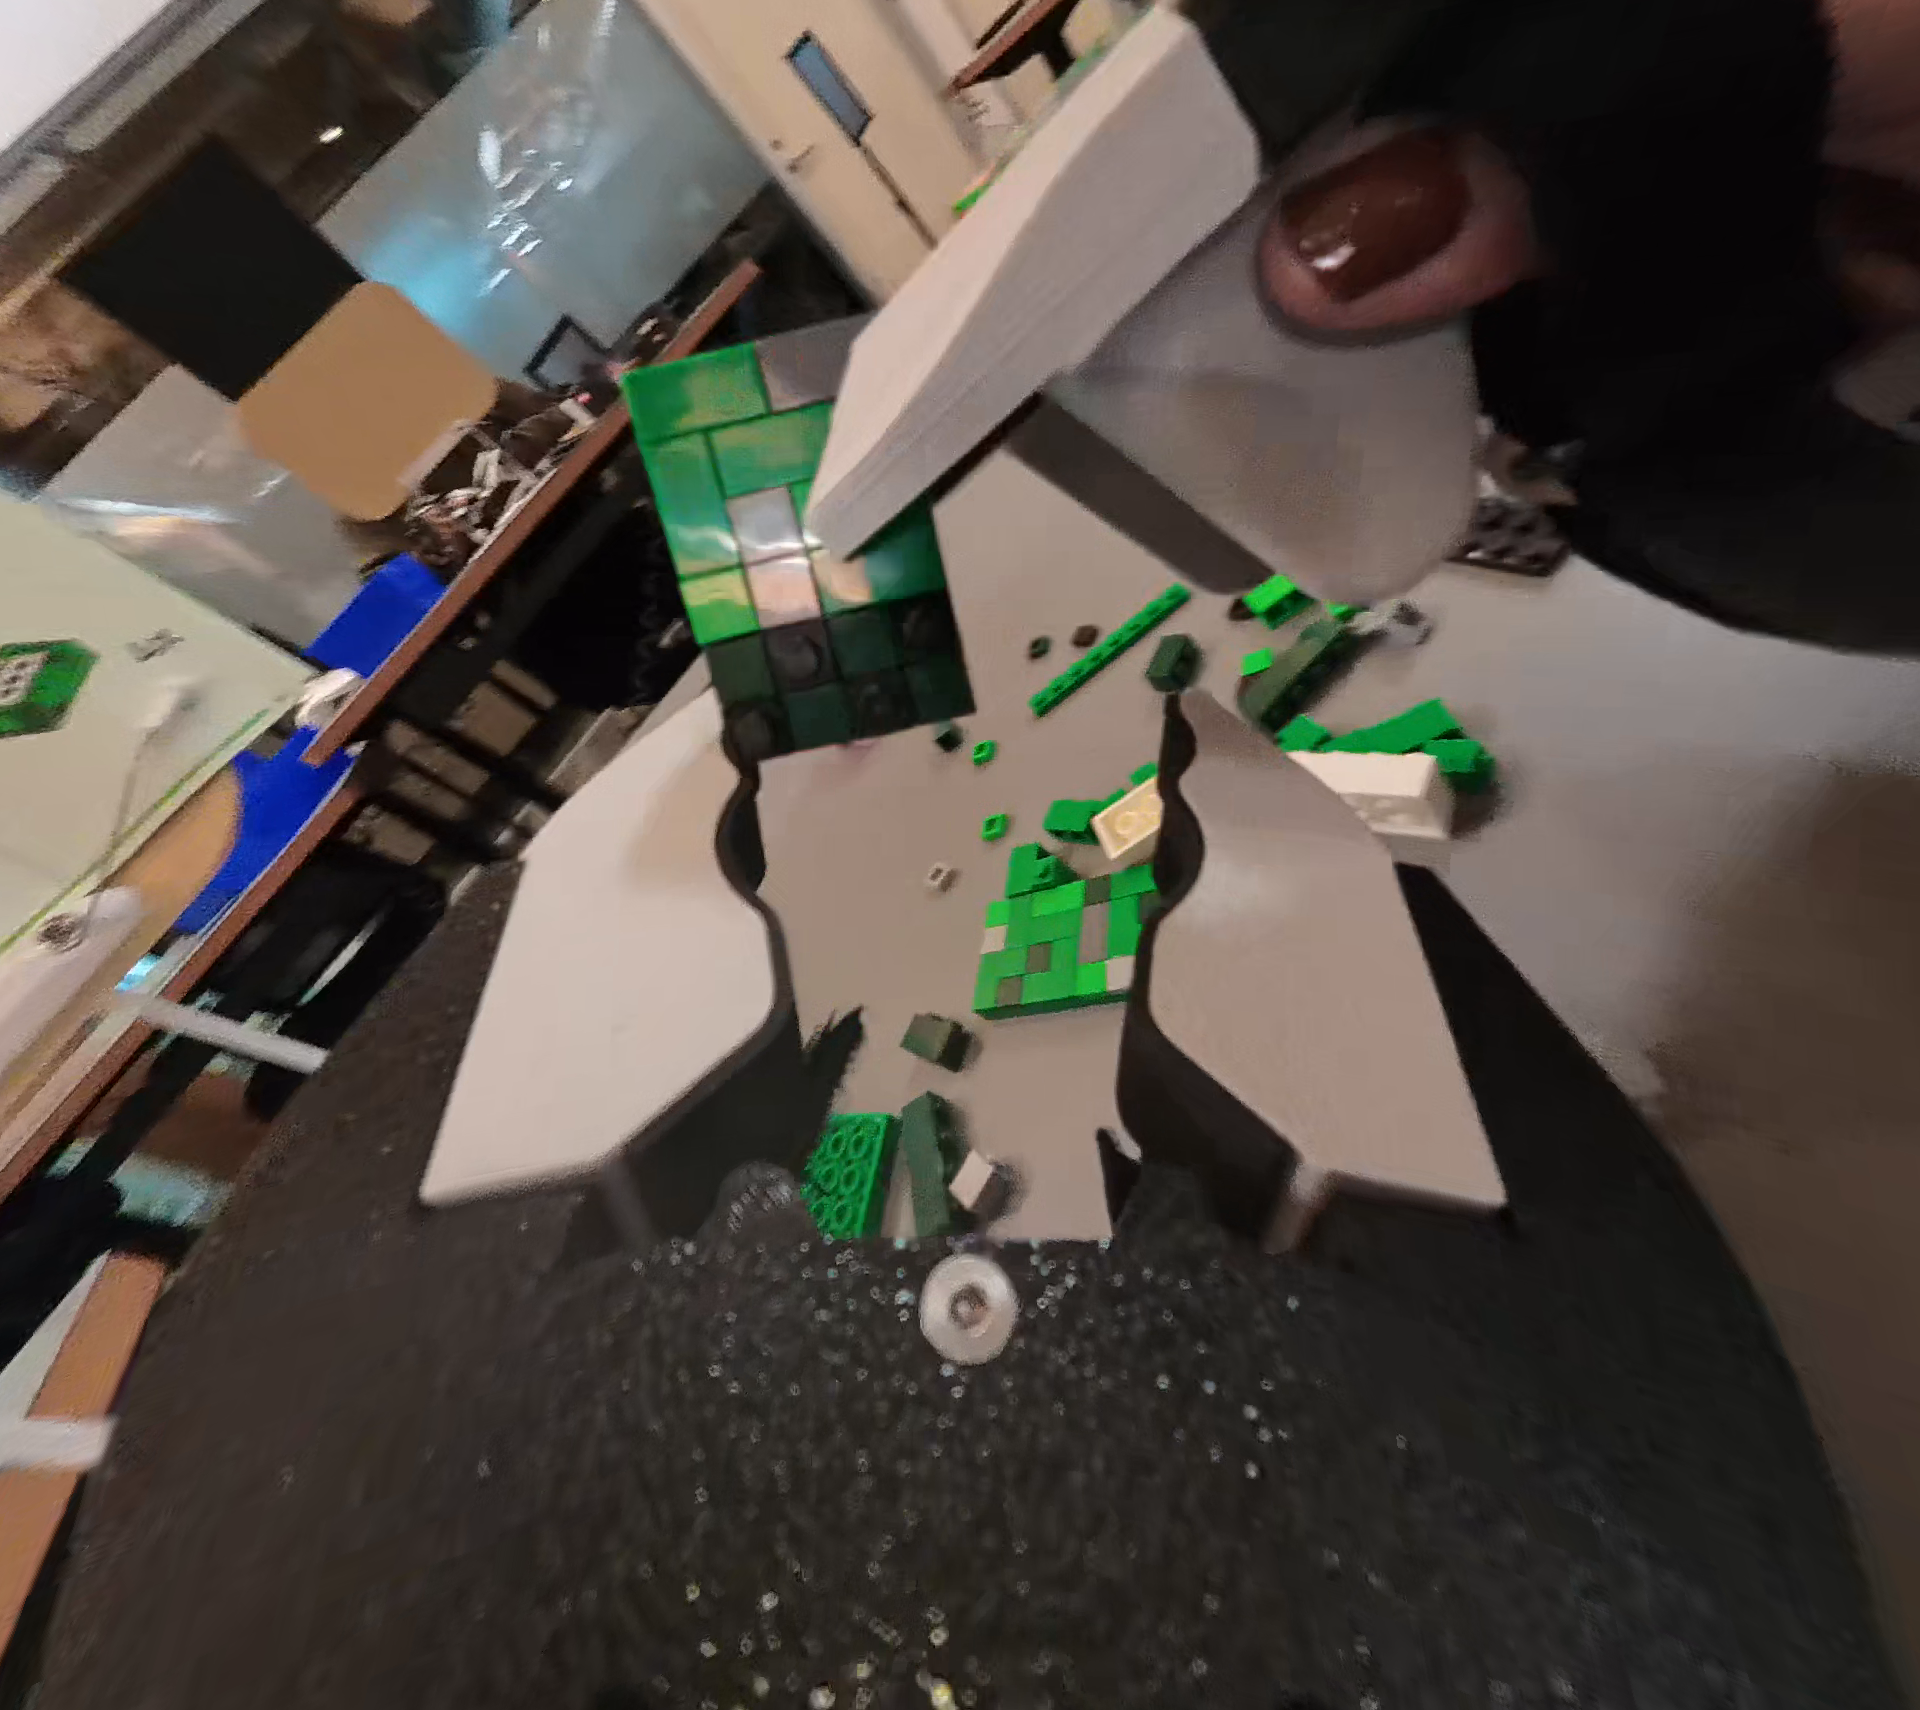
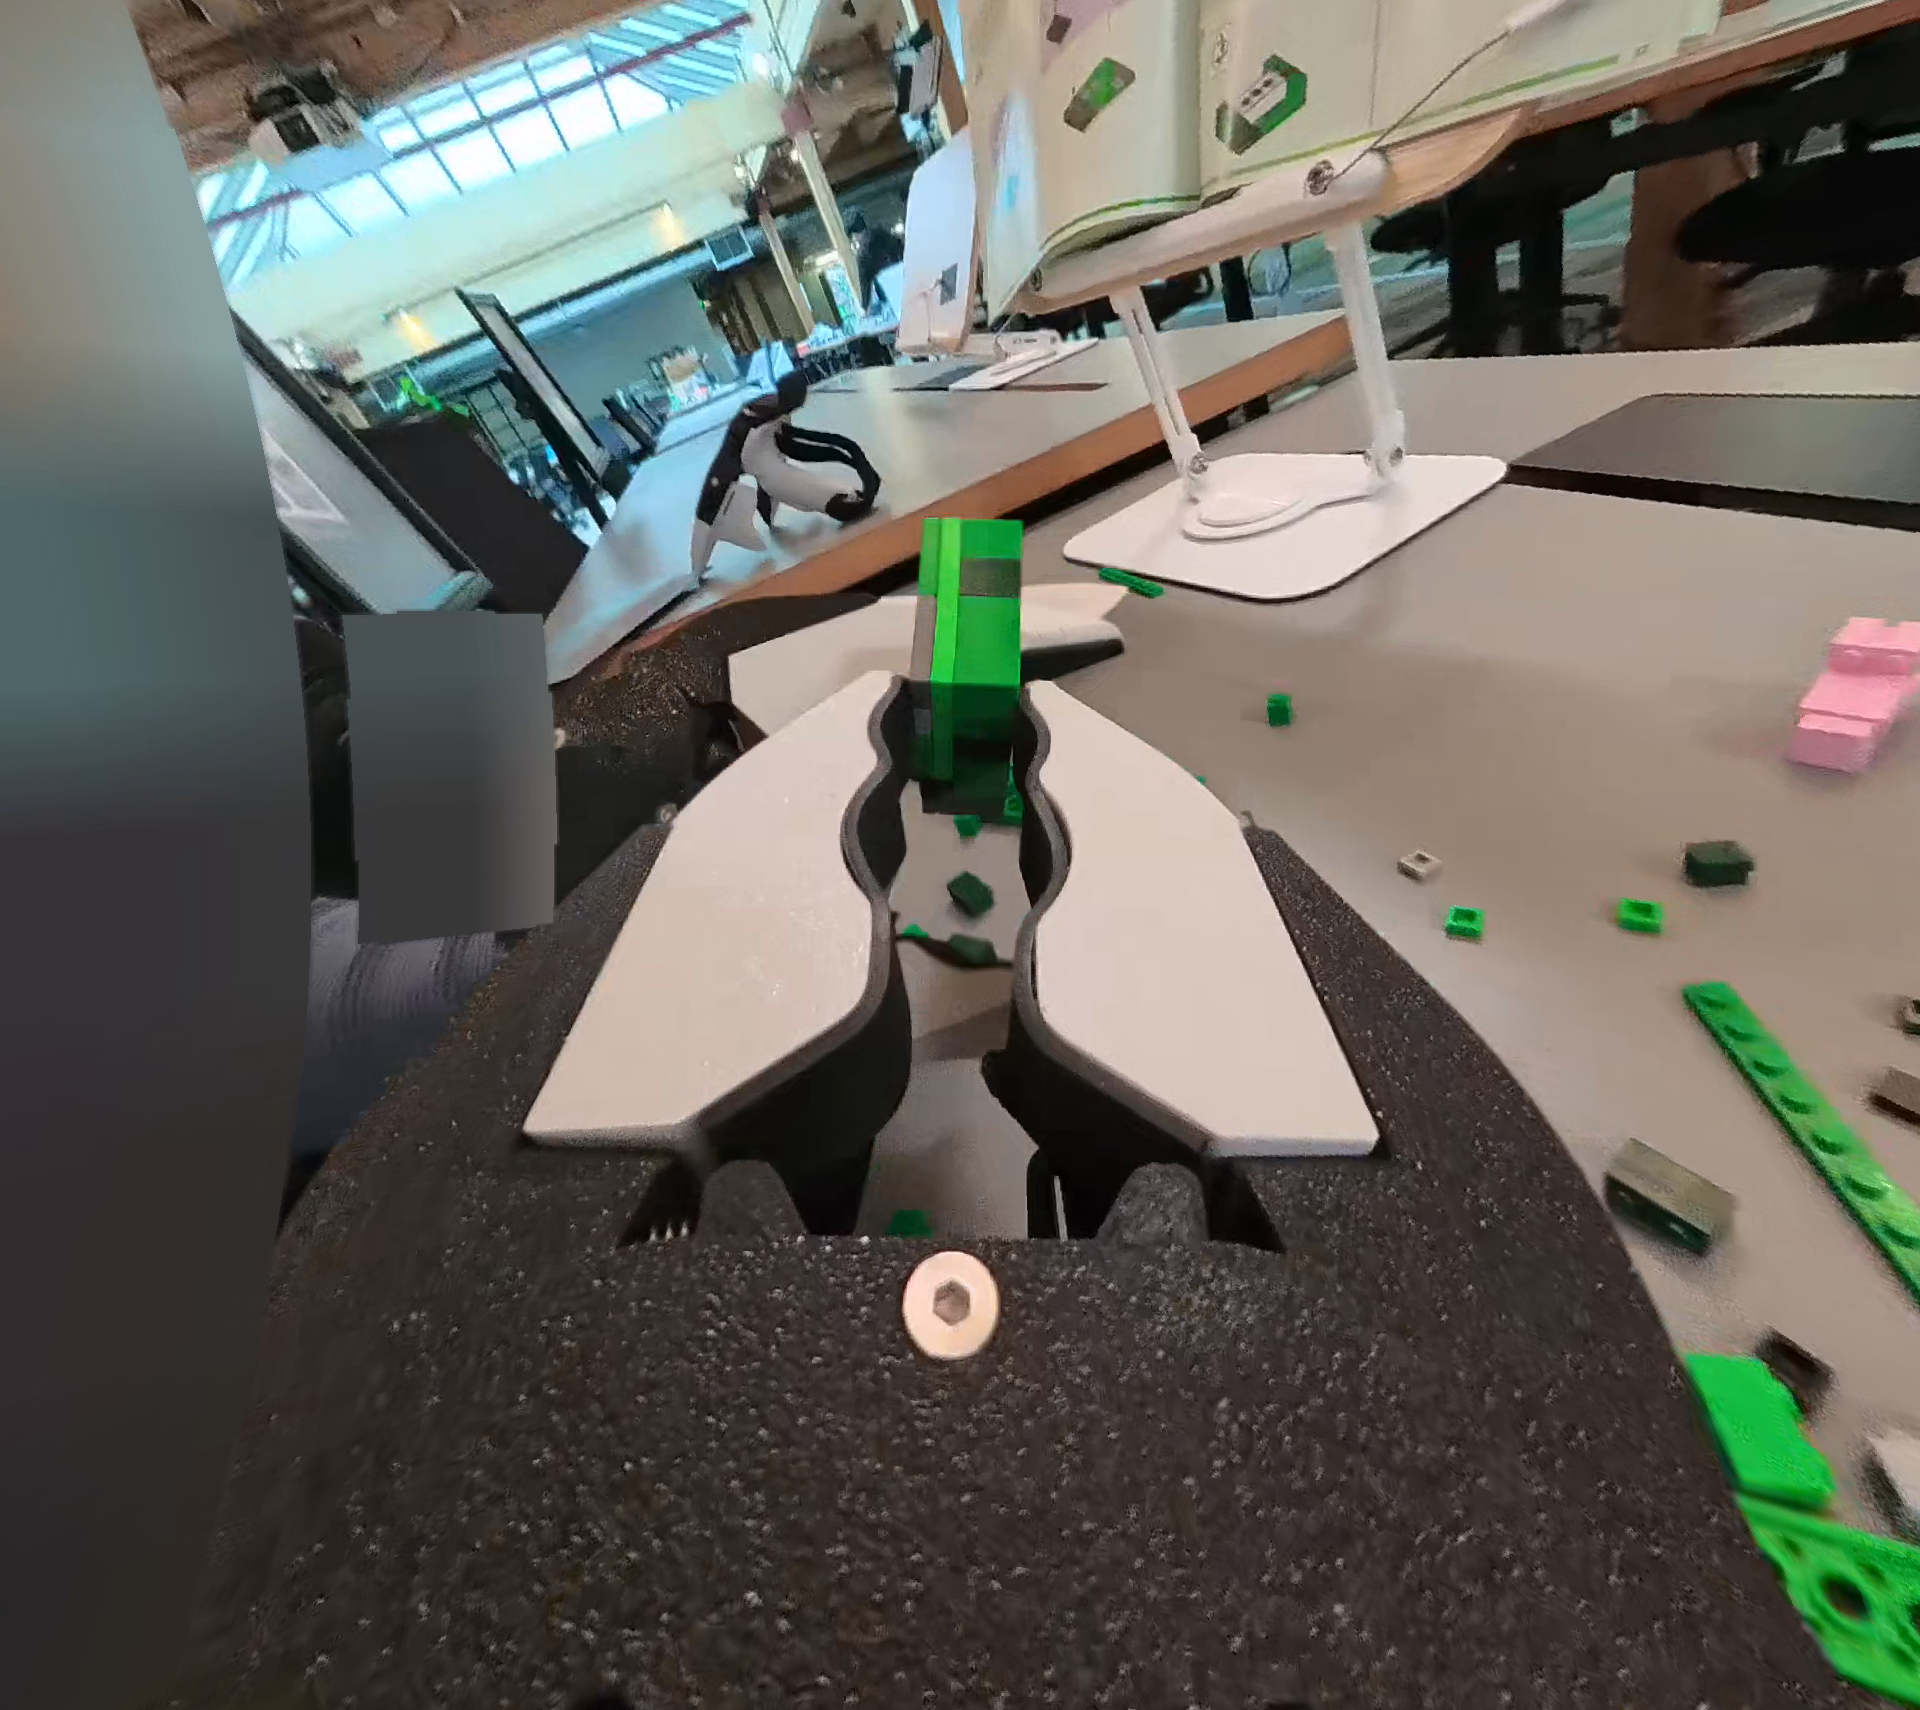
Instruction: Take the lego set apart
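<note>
Step in hand: the right gripper point(image 2: 961, 725) is clamping a green tiled lego panel point(image 2: 966, 652) by its edge and holding it upright above the grey table point(image 2: 1455, 787); judged as mid-disassembly, with the panel being presented for further stripping.

Right gripper state: clenched on the panel; both white fingers are pressing its lower sides in the right wrist view.

Left gripper state: the left gripper point(image 1: 951, 725) is standing released, fingers wide apart and grasping nothing; one fingertip point(image 1: 743, 751) is sitting just at the panel's lower corner.

Location of task thing: the panel point(image 1: 800, 559) is hanging in the air just beyond the left gripper's tips, tiled face toward the left camera, with the right gripper's finger point(image 1: 987, 372) lying across its upper corner.

Next move (judgement): the left gripper is needing to close on the free lower edge of the panel, then twist or peel against the right gripper's hold. A thin edge grip is likely to slip.

Counts, left wrist view: one held panel; one flat tiled plate point(image 1: 1060, 943) lying on the table; one long green strip point(image 1: 1112, 647); two white bricks point(image 1: 1387, 793); loose small green pieces numbering at least a dozen, exact count not readable through blur.

Counts, right wrist view: one pink lego figure point(image 2: 1855, 694); one instruction booklet on a white stand point(image 2: 1288, 507); four small loose studs near the middle of the table.
</note>
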{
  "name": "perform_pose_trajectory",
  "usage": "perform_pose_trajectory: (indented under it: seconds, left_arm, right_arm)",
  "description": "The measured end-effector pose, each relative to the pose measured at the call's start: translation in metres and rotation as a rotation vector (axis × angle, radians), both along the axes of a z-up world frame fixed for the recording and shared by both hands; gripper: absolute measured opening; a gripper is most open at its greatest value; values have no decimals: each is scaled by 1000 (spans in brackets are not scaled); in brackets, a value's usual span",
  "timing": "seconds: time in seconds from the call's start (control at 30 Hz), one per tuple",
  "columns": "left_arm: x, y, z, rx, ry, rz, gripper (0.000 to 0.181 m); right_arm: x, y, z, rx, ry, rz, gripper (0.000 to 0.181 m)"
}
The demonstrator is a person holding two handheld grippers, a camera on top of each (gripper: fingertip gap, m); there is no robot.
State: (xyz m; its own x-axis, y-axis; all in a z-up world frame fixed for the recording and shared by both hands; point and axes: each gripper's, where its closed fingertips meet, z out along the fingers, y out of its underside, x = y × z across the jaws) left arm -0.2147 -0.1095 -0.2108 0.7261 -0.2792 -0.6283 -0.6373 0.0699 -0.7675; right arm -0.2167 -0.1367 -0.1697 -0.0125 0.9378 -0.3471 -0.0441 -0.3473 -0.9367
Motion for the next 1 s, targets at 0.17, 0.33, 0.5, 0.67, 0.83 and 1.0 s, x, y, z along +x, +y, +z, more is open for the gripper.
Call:
perform_pose_trajectory:
  seconds: [0.17, 0.33, 0.5, 0.67, 0.83, 1.0]
  left_arm:
    - [-12, 1, 9, 24, -84, 16, 52]
    - [-10, 3, 0, -2, -26, 23, 53]
    - [-9, 3, -6, -27, 4, -7, 38]
    - [-21, 2, -17, -146, 21, -46, 37]
    - [-40, -15, -23, -315, -55, -174, 37]
    - [-44, -29, -36, -425, -82, -272, 37]
  right_arm:
    - [-3, 2, -11, -55, 10, 0, 17]
    - [0, -2, -17, -140, 47, 23, 17]
    - [0, -1, -21, -166, 50, 28, 17]
    - [2, 7, -27, -41, -24, -64, 36]
    - [18, 13, -23, 291, -176, -137, 48]
    - [10, -3, -46, 510, -333, -65, 57]
